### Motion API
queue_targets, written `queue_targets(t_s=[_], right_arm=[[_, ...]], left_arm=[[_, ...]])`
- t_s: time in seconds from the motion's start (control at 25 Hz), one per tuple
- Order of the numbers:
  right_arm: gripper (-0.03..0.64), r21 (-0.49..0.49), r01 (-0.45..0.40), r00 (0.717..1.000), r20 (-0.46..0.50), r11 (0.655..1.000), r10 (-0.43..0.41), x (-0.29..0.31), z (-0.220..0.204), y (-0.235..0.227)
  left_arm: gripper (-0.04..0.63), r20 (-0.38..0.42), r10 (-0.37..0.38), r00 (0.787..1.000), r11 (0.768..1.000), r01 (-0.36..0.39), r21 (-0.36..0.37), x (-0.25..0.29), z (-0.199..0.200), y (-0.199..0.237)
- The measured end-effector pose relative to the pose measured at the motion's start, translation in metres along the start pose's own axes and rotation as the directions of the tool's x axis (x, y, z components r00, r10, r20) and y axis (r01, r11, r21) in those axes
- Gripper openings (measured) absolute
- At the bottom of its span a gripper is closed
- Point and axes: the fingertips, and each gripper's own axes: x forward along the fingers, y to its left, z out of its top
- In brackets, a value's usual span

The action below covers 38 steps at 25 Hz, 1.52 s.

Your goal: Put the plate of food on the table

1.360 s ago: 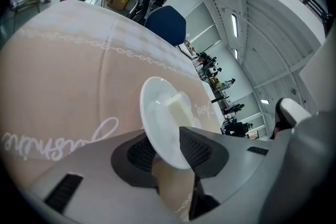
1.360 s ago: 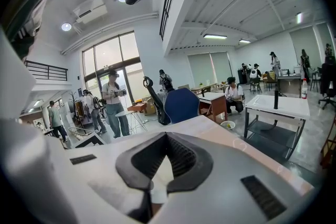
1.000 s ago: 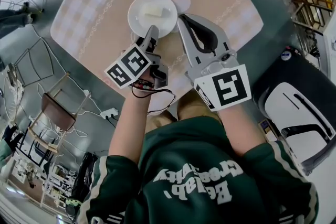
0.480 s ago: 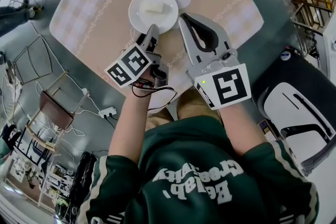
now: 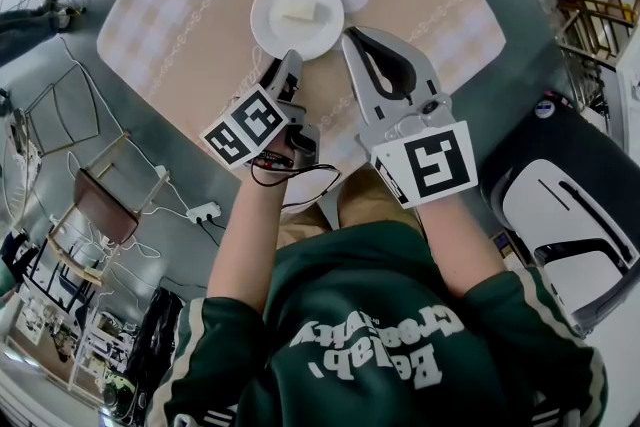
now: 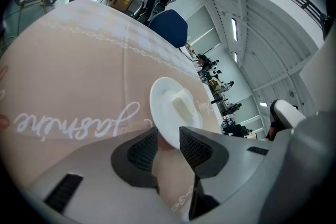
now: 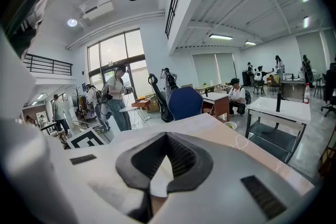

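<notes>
A white plate (image 5: 297,15) with a pale block of food (image 5: 298,11) is over the pink checked tablecloth of the table (image 5: 190,25). My left gripper (image 5: 283,63) is shut on the plate's near rim. In the left gripper view the plate (image 6: 167,105) and its food (image 6: 182,107) stick out from between the black pads of the left gripper (image 6: 168,145). I cannot tell whether the plate touches the cloth. My right gripper (image 5: 349,36) hovers just right of the plate, shut with nothing in it. Its tips meet in the right gripper view (image 7: 167,137).
A wire chair (image 5: 105,205) and a power strip (image 5: 208,213) are on the floor at the left. A black and white case (image 5: 565,215) lies at the right. A blue chair (image 7: 185,102), desks and several people stand beyond the table.
The left gripper has carried the plate a little farther onto the table and slightly right. The right gripper has stayed nearly still.
</notes>
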Motion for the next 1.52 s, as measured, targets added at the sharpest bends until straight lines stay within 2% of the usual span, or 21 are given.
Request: queue_targets(t_s=[0.84,1.08,1.28,1.4,1.52], right_arm=[[0.015,-0.007,-0.004,1.000,-0.009,1.000,0.004,-0.010,-0.009,0.020],[0.015,0.000,0.000,1.000,0.007,1.000,0.000,-0.015,0.003,0.026],[0.015,-0.023,-0.008,1.000,0.027,1.000,0.009,-0.022,0.016,0.031],[0.015,-0.030,-0.006,0.999,0.036,1.000,0.007,-0.024,0.024,0.030],[0.015,-0.028,0.001,0.999,0.046,1.000,0.000,-0.026,0.034,0.026]], left_arm=[[0.123,0.023,-0.013,1.000,1.000,0.014,-0.019,-0.011,-0.008,0.016],[0.123,0.029,-0.028,0.999,1.000,0.028,-0.008,-0.023,-0.007,0.009],[0.121,0.034,-0.043,0.998,0.999,0.042,0.017,-0.034,-0.002,0.000],[0.116,0.037,-0.042,0.998,0.997,0.039,0.071,-0.039,0.003,-0.008],[0.066,0.047,-0.041,0.998,0.992,0.035,0.119,-0.045,0.007,-0.019]])
